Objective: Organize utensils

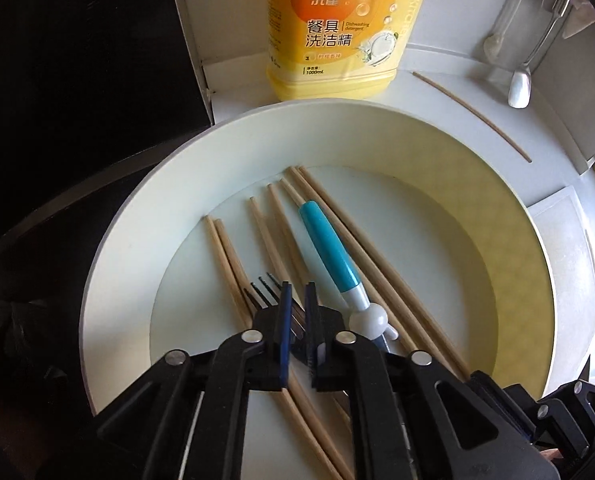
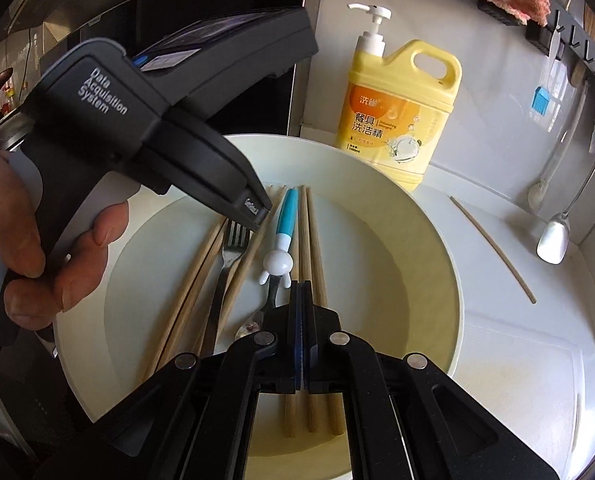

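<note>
While the left hand-held gripper (image 1: 295, 292) hangs slightly parted over a fork (image 2: 233, 248) in the white bowl (image 1: 137, 216), the right hand-held gripper (image 2: 301, 288) is closed, empty. Chopsticks (image 1: 225, 256) and a blue-handled spoon (image 1: 329, 248) lie beneath both.

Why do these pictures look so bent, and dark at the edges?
Left wrist view: fisheye lens curves the plate, corners black, yellow detergent bottle sharp. Right wrist view: same bending; light from the right leaves the hand shaded and gives the plate a yellowish cast.

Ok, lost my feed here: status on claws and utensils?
Left claw slightly open over fork. Right claw shut, empty. Chopsticks crowd the fork in the plate.
</note>
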A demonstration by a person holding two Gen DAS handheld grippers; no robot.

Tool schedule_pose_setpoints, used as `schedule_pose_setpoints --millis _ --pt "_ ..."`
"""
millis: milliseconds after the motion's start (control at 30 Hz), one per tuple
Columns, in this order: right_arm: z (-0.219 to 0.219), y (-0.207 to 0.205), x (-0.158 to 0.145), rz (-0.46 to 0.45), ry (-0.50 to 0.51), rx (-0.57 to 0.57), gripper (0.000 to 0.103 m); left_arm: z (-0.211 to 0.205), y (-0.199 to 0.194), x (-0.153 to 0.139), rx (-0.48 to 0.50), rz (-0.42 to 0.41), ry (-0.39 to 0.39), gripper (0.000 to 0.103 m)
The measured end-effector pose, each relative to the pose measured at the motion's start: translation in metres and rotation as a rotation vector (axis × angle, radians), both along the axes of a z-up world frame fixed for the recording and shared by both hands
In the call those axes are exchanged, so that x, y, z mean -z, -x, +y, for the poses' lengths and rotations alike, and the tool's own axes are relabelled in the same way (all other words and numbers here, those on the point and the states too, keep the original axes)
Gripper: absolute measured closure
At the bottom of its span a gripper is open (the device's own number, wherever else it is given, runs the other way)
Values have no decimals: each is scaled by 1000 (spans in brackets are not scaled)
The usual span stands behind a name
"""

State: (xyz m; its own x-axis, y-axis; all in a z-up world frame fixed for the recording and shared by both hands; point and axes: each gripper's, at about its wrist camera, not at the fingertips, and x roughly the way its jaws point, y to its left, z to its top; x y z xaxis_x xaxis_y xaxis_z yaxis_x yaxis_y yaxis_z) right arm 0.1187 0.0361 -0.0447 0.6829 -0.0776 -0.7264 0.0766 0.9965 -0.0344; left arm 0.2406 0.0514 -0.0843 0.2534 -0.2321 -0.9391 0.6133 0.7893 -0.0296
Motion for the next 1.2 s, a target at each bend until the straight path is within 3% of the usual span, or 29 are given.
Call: schedule_pose_setpoints --millis 67,100,167,233,267,367,433,533,700,833,1200 --pt "-3 2 0 2 -28 7 102 4 -1 0 -15 -6 -4 54" --pt "-4 3 0 2 -32 12 102 7 -1 -2 -23 -15 -1 46" --pt "-6 6 -1 5 -41 24 96 7 0 -5 -18 -24 -6 44" --pt "-11 8 -3 7 -59 47 66 7 2 -7 -15 -34 -19 42" --pt "-15 10 -4 2 -72 57 60 8 3 -8 -19 -40 -25 38" --pt "-21 16 -9 -18 -106 76 56 11 5 -13 -37 -54 -32 29" --pt "-26 19 -13 -19 -119 91 45 14 7 -17 -50 -63 -41 24" --pt "-33 26 -19 -24 -150 118 38 21 10 -22 -75 -70 -43 17" --pt "-44 38 -26 5 -213 173 35 34 21 -36 -120 -82 -53 12" --pt "-54 43 -32 42 -250 213 35 42 40 -52 -138 -138 -80 12" --pt "-47 48 -56 149 -237 209 34 85 84 -97 -299 -155 7 6"
